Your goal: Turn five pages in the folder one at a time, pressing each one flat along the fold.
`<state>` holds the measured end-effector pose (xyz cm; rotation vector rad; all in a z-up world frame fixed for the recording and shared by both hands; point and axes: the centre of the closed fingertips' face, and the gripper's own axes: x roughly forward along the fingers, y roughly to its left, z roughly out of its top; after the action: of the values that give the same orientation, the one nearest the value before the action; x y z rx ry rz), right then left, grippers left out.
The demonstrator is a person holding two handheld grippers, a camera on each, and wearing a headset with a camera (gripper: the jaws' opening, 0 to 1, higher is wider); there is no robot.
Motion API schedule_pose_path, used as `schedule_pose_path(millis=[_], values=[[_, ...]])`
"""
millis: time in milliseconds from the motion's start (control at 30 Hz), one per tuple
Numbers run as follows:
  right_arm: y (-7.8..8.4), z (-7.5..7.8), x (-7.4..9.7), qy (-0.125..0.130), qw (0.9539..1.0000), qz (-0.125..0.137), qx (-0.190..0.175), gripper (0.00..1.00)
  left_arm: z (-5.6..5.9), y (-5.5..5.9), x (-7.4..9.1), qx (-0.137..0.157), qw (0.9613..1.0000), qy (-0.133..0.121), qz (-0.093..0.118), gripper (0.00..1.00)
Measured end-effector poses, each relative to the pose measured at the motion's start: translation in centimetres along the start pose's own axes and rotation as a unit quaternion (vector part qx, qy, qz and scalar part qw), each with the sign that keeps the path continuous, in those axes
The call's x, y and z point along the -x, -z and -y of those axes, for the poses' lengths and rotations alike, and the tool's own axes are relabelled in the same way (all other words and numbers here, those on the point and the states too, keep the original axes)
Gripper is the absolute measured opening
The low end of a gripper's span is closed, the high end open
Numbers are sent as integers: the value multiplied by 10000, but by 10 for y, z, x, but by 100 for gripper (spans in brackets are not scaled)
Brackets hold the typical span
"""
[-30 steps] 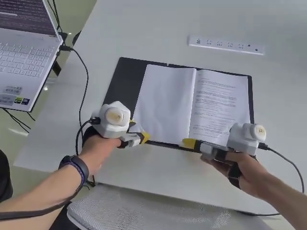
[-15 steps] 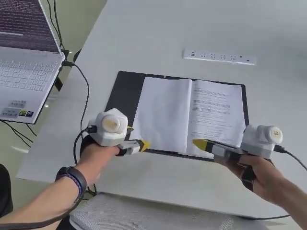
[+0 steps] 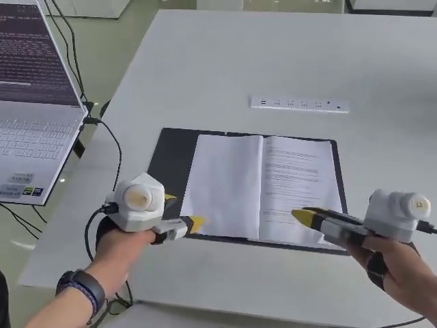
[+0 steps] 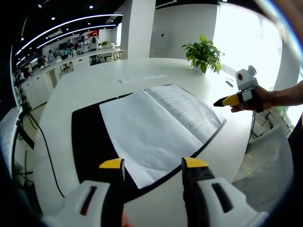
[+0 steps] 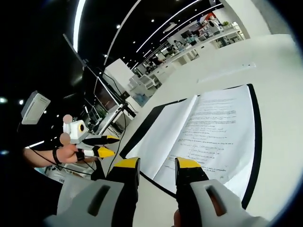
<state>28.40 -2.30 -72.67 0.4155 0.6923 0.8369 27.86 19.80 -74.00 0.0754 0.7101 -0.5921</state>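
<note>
A: Step?
B: Looks like a gap between page turns. The folder (image 3: 174, 160) lies open near the front edge of the table (image 3: 273, 55). The left gripper (image 3: 195, 223) is wide and empty by the blank page (image 3: 225, 184). The right gripper (image 3: 302, 216) is narrower, empty, over the bottom of the printed page (image 3: 300, 171).
A: Next?
B: Probably pinch one sheet's corner.
A: Room?
B: White table, laptop (image 3: 31, 123), power strip (image 3: 299, 104), open office.

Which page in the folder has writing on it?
The right page, by the right gripper, carries lines of print. The left page is blank white.
</note>
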Motion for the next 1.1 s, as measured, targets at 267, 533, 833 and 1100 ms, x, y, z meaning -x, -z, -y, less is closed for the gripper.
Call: schedule_pose_path(millis=[267, 533, 833, 1100], values=[[2, 9, 25, 377, 9971, -248, 618, 36, 6, -10, 11, -76, 9999, -14, 110, 50], [4, 10, 47, 607, 9929, -336, 965, 41, 4, -12, 25, -48, 9998, -88, 185, 53], [10, 14, 68, 802, 9913, -243, 1018, 47, 8, -16, 50, -51, 9994, -193, 290, 57], [16, 12, 83, 963, 9904, -141, 981, 54, 10, -29, 67, 164, 9979, -370, 499, 62]])
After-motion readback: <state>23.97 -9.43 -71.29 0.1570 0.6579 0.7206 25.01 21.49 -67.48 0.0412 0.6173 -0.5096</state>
